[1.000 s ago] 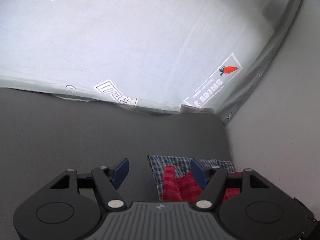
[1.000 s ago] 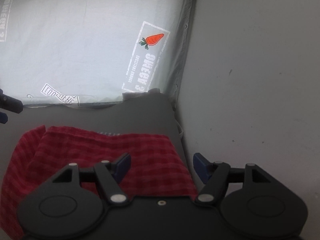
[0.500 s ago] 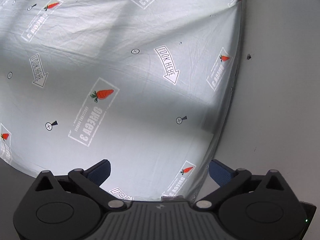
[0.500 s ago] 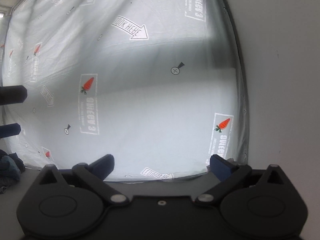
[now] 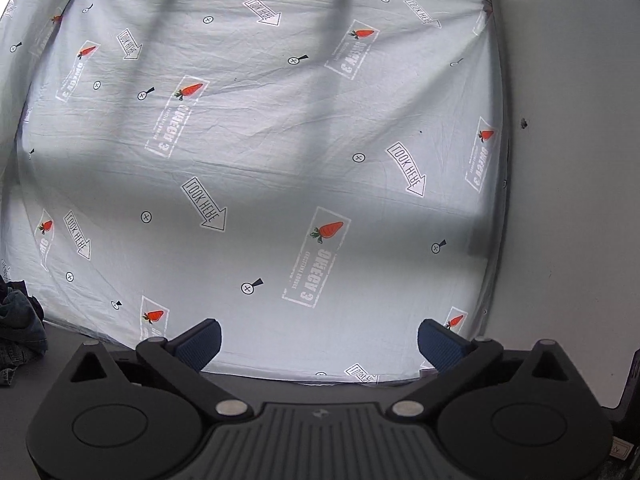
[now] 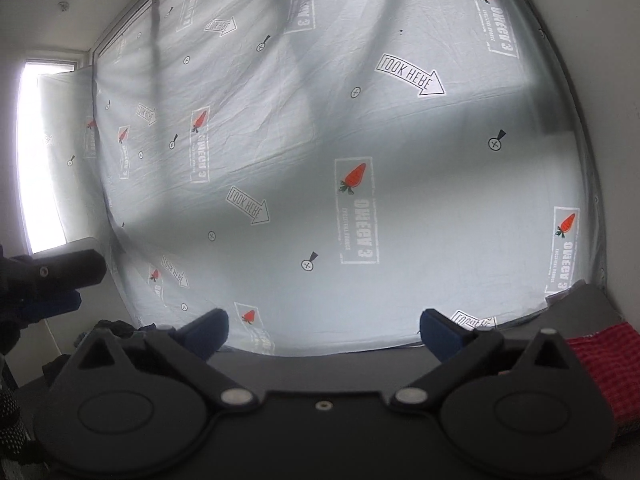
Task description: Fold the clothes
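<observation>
My left gripper (image 5: 319,340) is open and empty, raised and pointed at the printed sheet on the wall. My right gripper (image 6: 323,334) is open and empty too, raised the same way. A folded red checked cloth (image 6: 600,364) lies on the dark grey table (image 6: 580,304) at the far right of the right wrist view. A heap of dark denim clothes (image 5: 18,328) sits at the left edge of the left wrist view; dark clothes (image 6: 116,328) also show behind the right gripper's left finger. The left gripper (image 6: 48,280) shows at the left edge of the right wrist view.
A pale sheet printed with carrots and arrows (image 5: 280,160) hangs behind the table. A white wall (image 5: 568,200) stands to the right. A bright window (image 6: 40,152) is at the left of the right wrist view.
Both grippers have tilted up and away from the red checked cloth on the table and have opened wider. The views now swing left, and the clothes heap comes into sight.
</observation>
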The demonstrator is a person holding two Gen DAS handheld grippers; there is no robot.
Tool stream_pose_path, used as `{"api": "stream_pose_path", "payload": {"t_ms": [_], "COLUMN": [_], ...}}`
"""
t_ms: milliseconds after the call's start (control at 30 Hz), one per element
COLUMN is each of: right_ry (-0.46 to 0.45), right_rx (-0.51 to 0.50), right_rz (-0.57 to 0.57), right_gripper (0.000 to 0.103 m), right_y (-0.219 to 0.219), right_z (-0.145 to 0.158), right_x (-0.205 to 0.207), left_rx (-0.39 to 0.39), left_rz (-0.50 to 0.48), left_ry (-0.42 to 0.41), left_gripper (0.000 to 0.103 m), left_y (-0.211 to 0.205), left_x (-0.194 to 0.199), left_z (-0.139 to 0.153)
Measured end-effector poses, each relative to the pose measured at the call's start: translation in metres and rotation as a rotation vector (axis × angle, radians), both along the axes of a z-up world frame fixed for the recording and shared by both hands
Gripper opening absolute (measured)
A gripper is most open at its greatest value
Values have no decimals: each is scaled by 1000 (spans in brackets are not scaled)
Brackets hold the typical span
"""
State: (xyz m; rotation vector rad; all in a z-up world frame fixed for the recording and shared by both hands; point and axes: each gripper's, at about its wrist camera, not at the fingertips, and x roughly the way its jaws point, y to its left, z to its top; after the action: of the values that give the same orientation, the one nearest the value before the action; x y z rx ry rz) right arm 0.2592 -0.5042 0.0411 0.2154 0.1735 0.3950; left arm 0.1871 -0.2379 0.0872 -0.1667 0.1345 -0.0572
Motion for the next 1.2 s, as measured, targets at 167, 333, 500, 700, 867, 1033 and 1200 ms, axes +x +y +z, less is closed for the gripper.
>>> {"api": "stream_pose_path", "payload": {"t_ms": [167, 333, 500, 700, 867, 1033, 1200], "right_ry": [-13, 87, 183, 310, 379, 388, 386], "right_rx": [21, 27, -32, -162, -244, -287, -304], "right_rz": [-42, -92, -204, -281, -272, -273, -279], "right_gripper": [103, 103, 103, 103, 102, 102, 102], "right_y": [97, 183, 246, 298, 330, 345, 353], "right_z": [2, -3, -3, 0, -15, -17, -17], "right_x": [-57, -116, -174, -217, -244, -256, -264], "left_rx": [2, 93, 39, 82, 43, -9, -13], "left_rz": [-25, -3, -70, -51, -70, -54, -69], "left_ry": [23, 130, 262, 392, 493, 511, 528], "left_gripper": [103, 103, 103, 103, 103, 103, 103], "left_y": [90, 160, 215, 251, 274, 294, 300], "left_x": [-44, -83, -121, -165, -184, -188, -189], "left_z": [-5, -18, -29, -38, -56, -59, -62]}}
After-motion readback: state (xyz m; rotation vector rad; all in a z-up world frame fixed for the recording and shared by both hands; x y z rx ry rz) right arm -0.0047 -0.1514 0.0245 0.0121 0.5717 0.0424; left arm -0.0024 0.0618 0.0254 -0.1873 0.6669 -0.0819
